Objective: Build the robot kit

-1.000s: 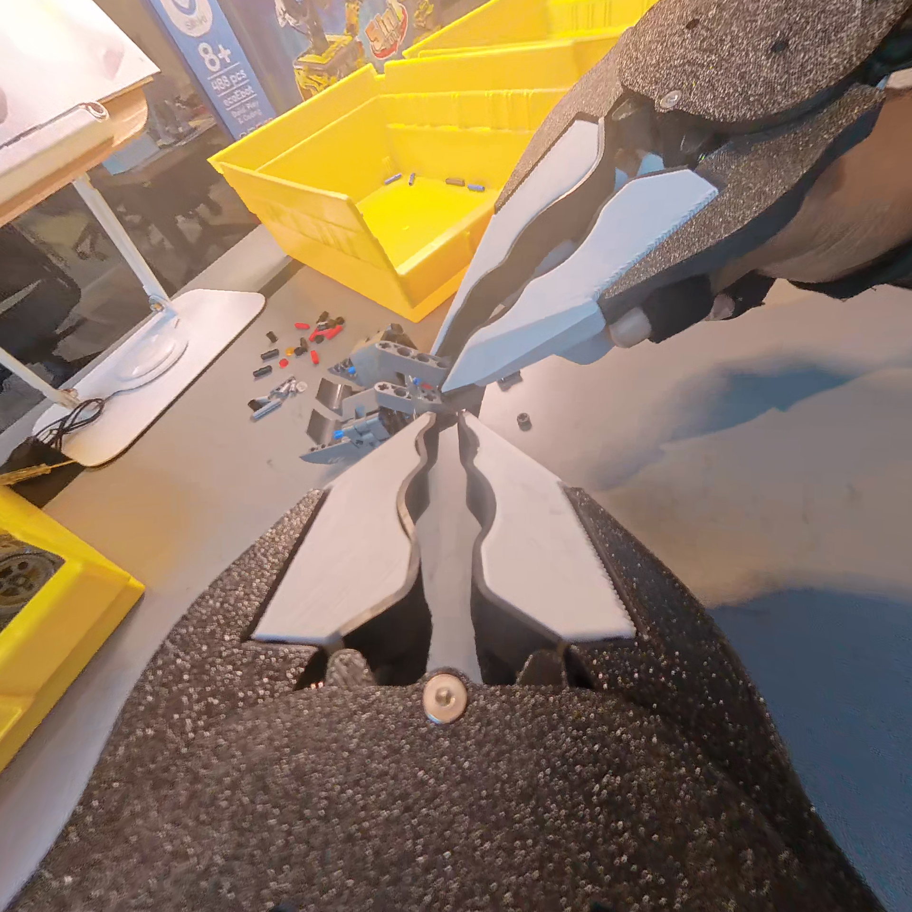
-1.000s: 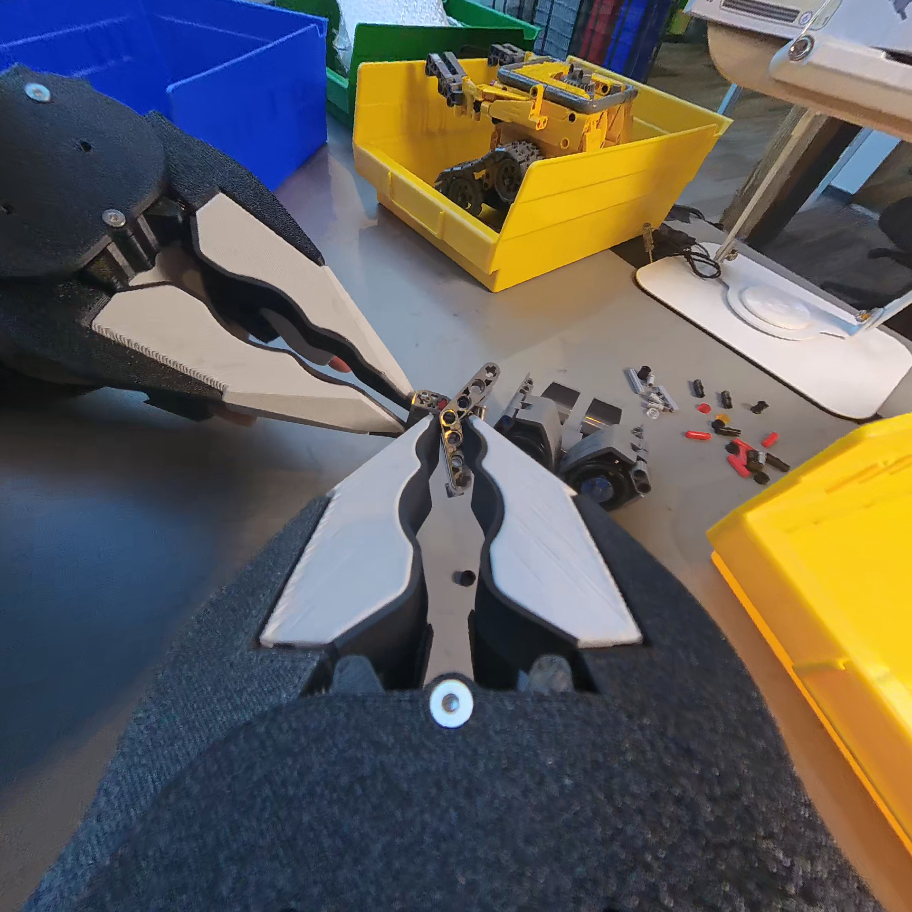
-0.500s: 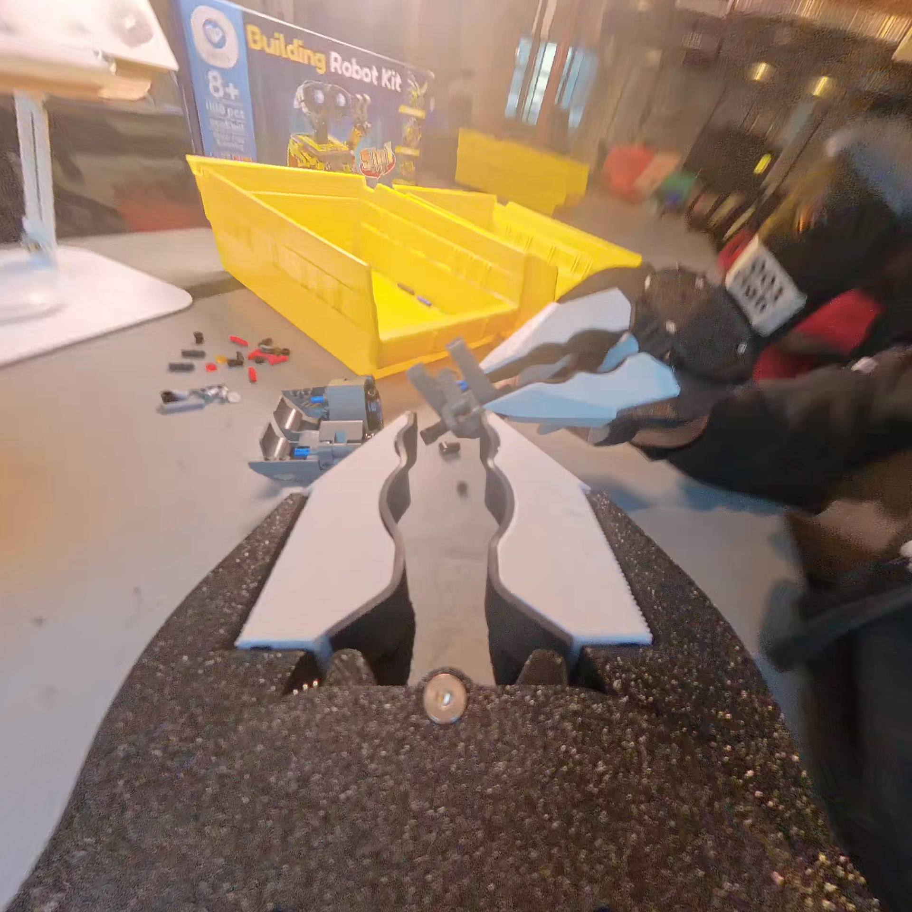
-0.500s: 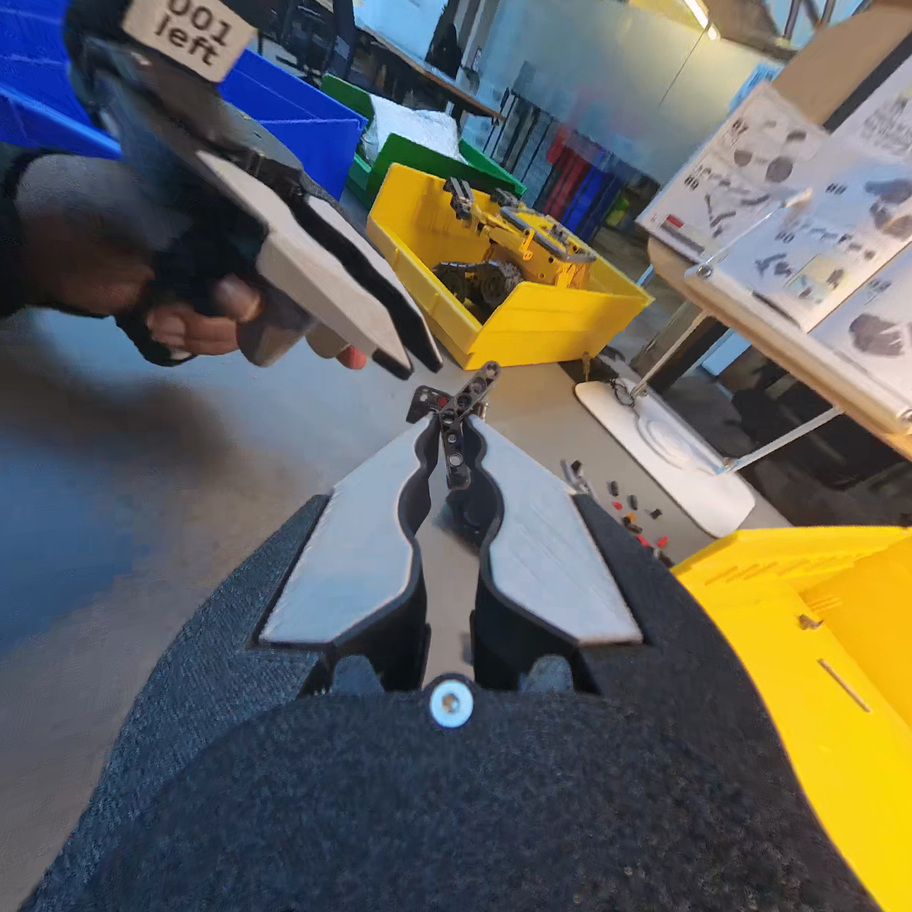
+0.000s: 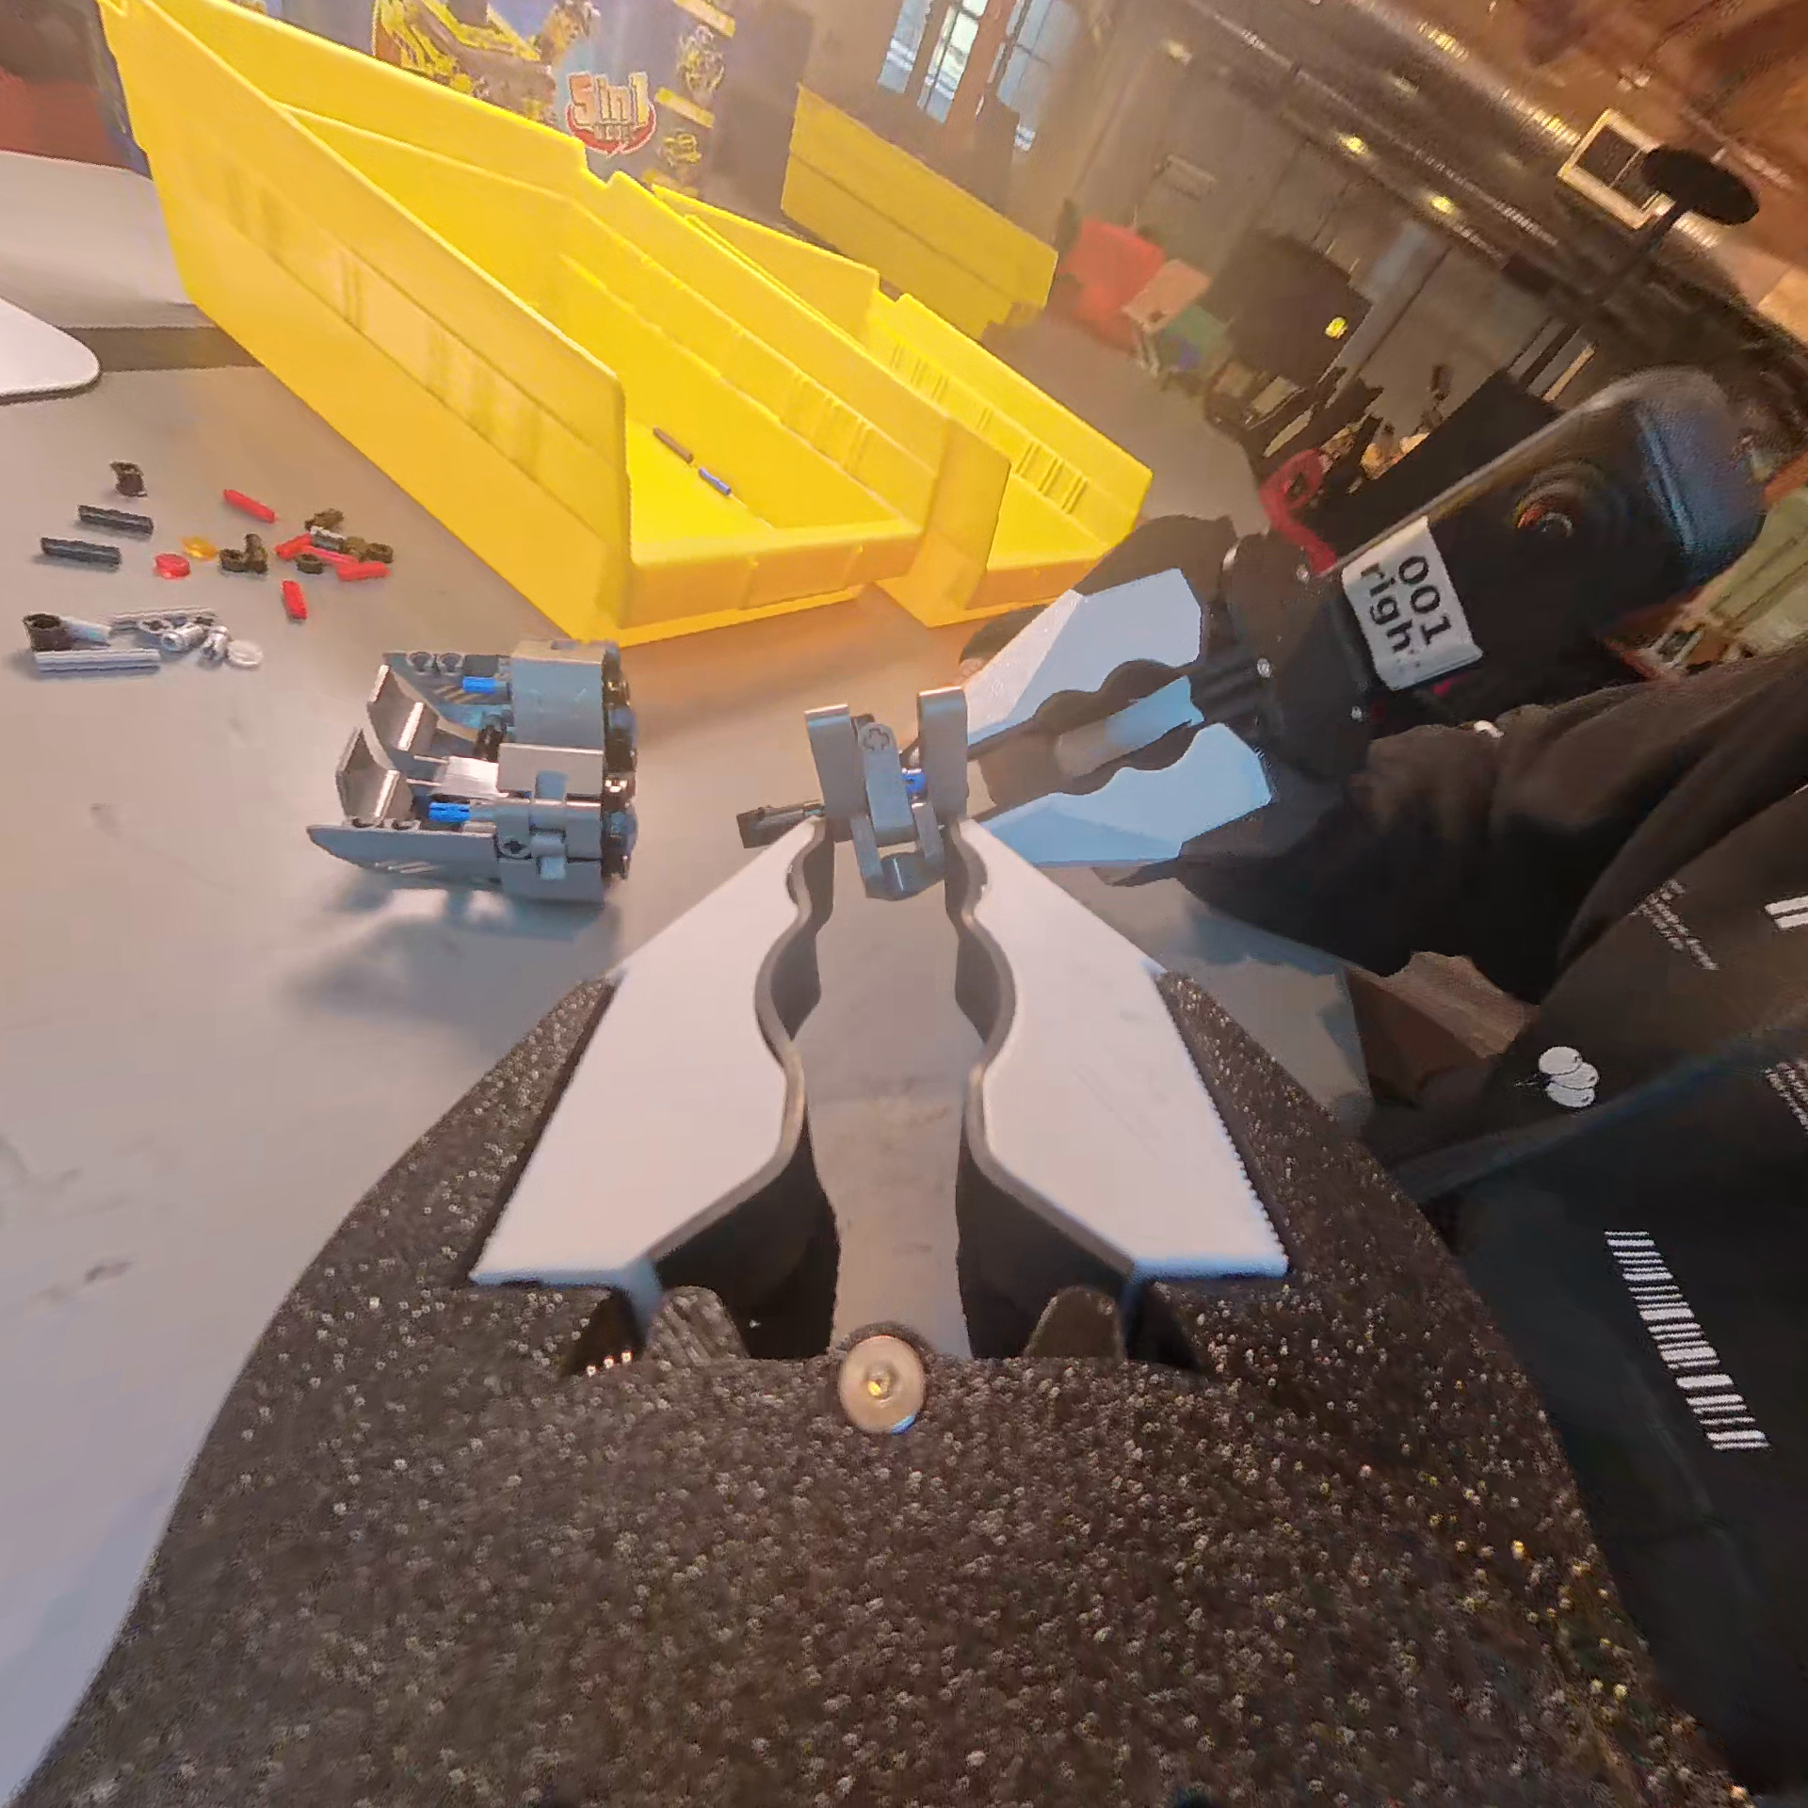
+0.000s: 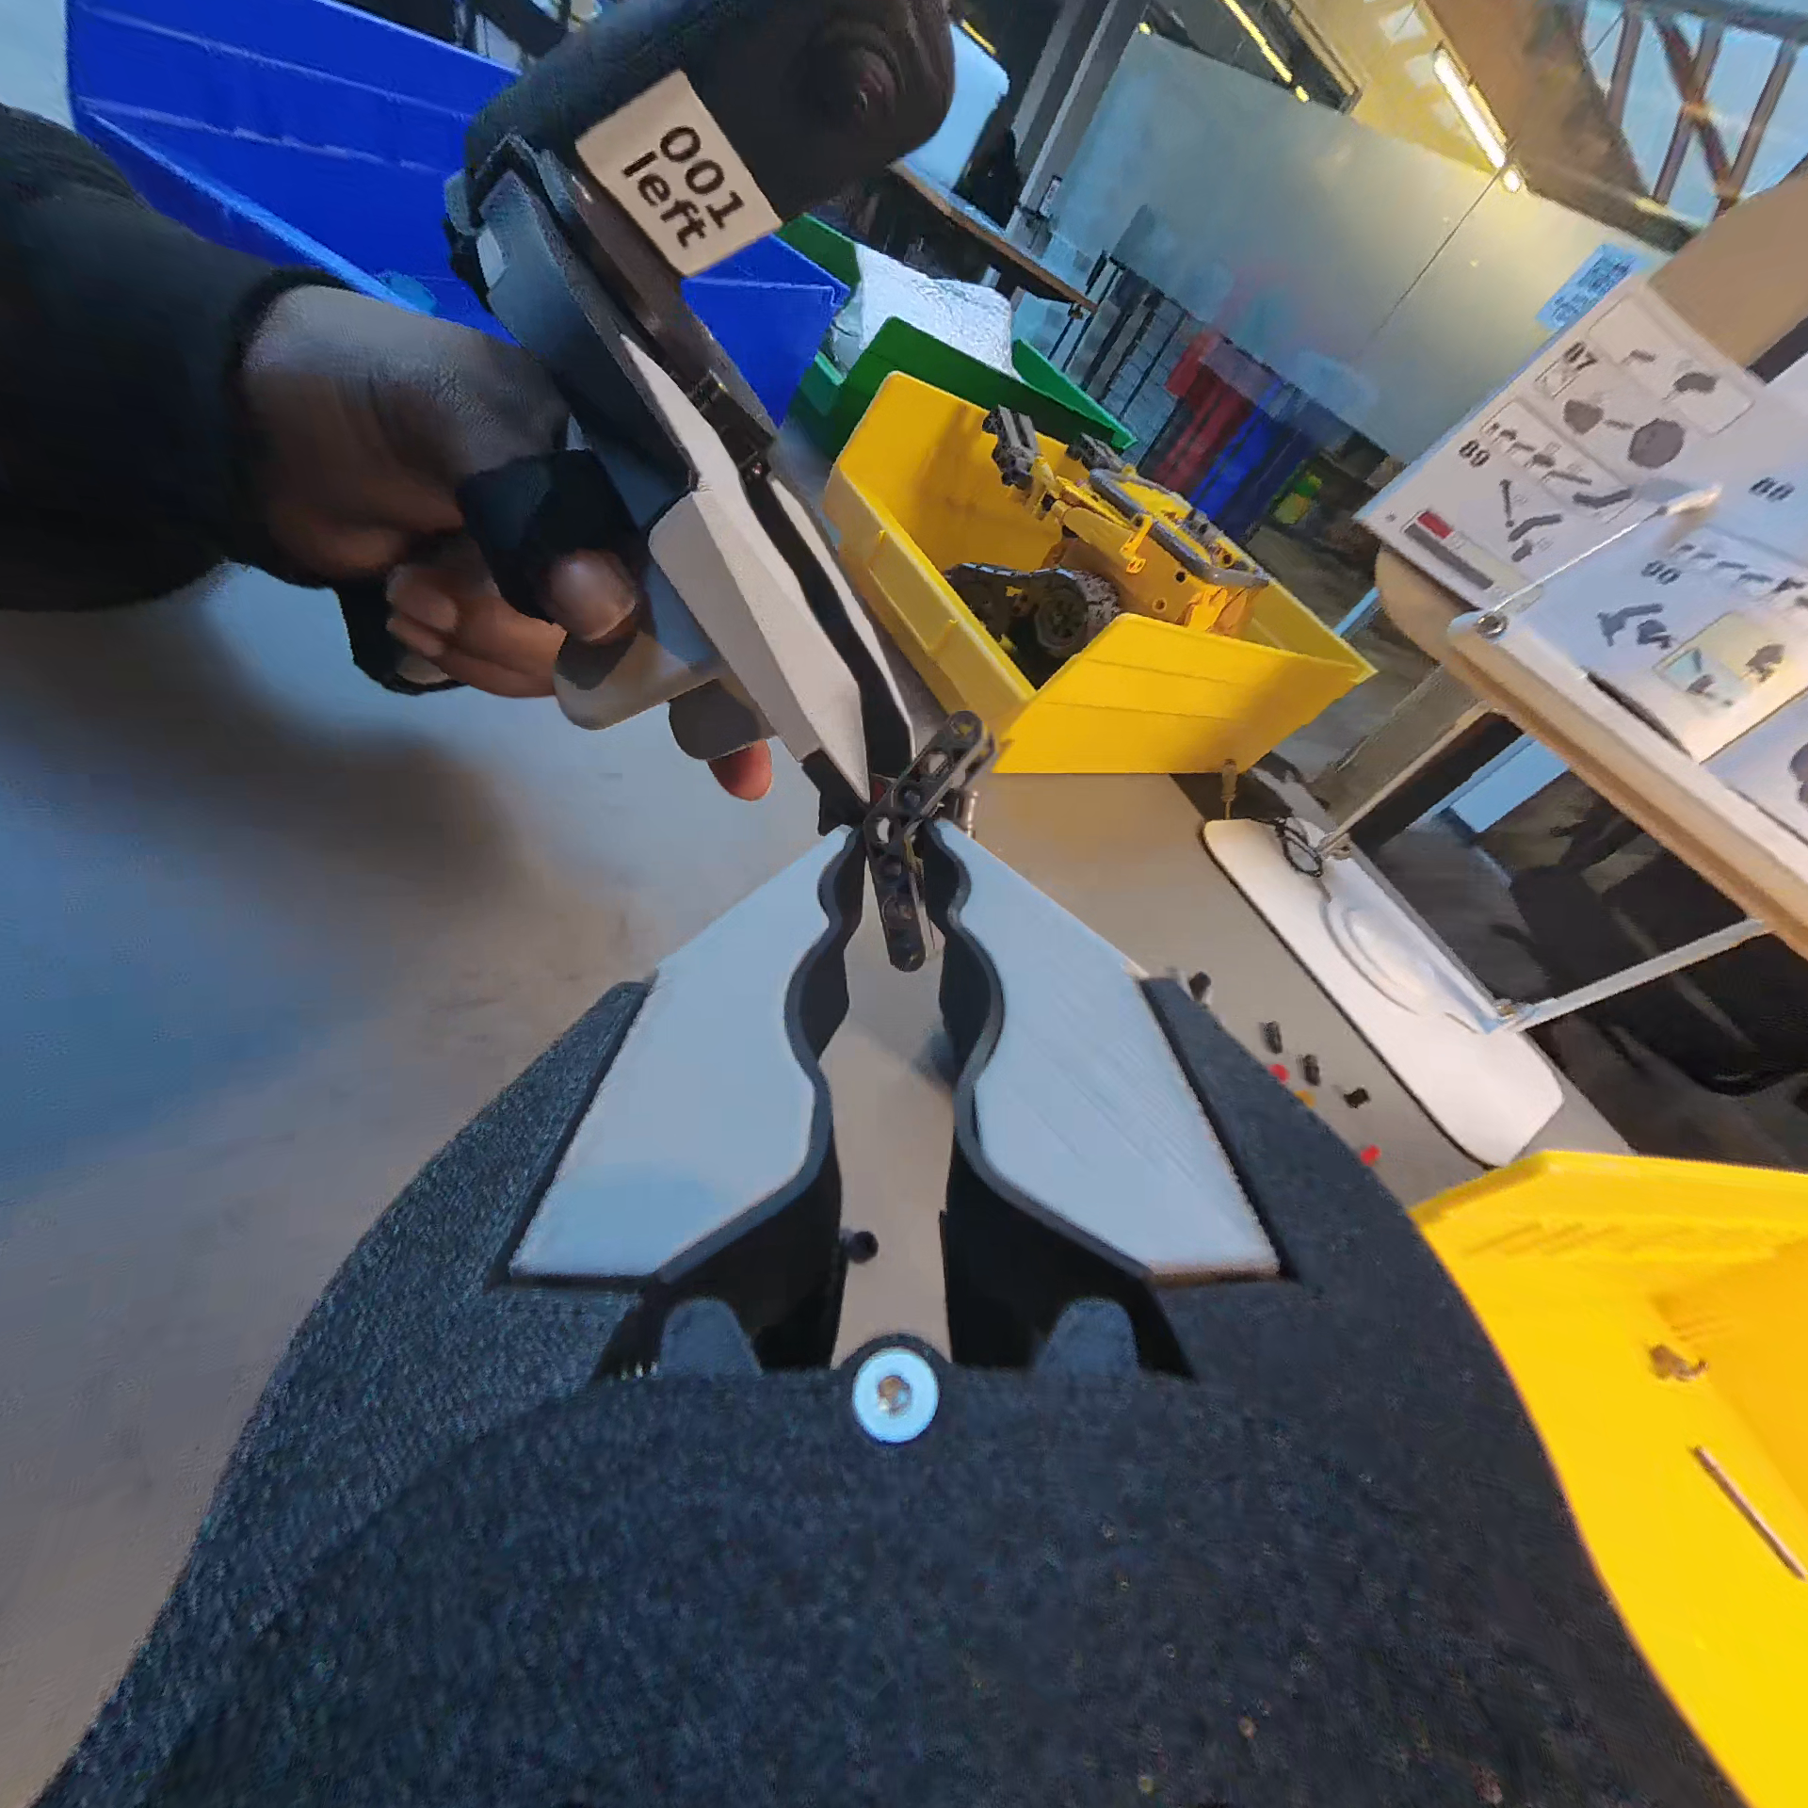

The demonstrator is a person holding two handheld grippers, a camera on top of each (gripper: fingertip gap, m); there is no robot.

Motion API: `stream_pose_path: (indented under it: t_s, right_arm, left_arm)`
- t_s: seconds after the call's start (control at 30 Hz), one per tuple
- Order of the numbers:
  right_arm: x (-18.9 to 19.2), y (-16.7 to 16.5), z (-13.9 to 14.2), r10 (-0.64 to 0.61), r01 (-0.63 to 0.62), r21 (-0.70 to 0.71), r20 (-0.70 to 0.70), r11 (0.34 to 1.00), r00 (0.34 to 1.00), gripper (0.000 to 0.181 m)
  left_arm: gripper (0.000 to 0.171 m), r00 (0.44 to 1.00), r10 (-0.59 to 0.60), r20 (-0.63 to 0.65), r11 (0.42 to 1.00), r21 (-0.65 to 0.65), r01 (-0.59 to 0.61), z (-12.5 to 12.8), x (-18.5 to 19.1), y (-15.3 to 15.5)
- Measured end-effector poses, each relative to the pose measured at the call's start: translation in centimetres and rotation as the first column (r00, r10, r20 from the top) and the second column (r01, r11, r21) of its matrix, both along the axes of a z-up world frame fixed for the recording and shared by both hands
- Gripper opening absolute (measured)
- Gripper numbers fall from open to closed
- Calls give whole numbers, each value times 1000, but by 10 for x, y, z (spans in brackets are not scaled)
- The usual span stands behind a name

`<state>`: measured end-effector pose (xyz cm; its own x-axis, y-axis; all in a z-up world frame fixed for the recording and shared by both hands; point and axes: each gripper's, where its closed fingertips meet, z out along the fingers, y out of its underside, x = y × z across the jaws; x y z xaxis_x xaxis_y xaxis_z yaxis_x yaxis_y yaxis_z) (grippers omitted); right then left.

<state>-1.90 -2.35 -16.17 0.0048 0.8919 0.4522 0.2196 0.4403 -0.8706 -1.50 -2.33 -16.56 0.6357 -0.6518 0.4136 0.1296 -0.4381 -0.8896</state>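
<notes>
Your left gripper, open 0.5 s ago, now pinches the grey piece above the table, while your right gripper grips the black holed beam, tips touching, so both pcs meet.
</notes>
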Motion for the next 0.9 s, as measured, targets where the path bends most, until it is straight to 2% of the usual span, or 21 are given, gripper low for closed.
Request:
stream_pose_path:
  t_s: [0.23, 0.4, 0.5, 0.7, 0.83, 0.9]
  right_arm:
    - [1, 2, -3, -9, 10, -12, 19, 1000, 1000, 10]
    - [2, -2, -4, 46, -45, -110, 3, 993, 999, 11]
    - [2, -5, -4, 80, -81, -125, -8, 989, 997, 12]
    - [3, -8, -4, 105, -105, -92, -11, 990, 994, 12]
    - [6, -10, 1, 123, -124, -56, -30, 991, 992, 14]
    - [7, -8, 6, 116, -119, -53, -48, 992, 992, 14]
  left_arm:
    - [21, 975, 90, -205, 992, 108, -69, 0, -1, 2]
    - [21, 896, 167, -412, 965, 256, -62, 2, -2, -1]
    - [21, 853, 201, -481, 947, 319, -44, 3, -2, -4]
    - [21, 813, 226, -536, 928, 372, -12, 4, -1, -6]
    - [21, 819, 239, -522, 915, 404, -9, 8, -5, -6]
    - [21, 856, 203, -476, 926, 377, -10, 9, -5, -8]
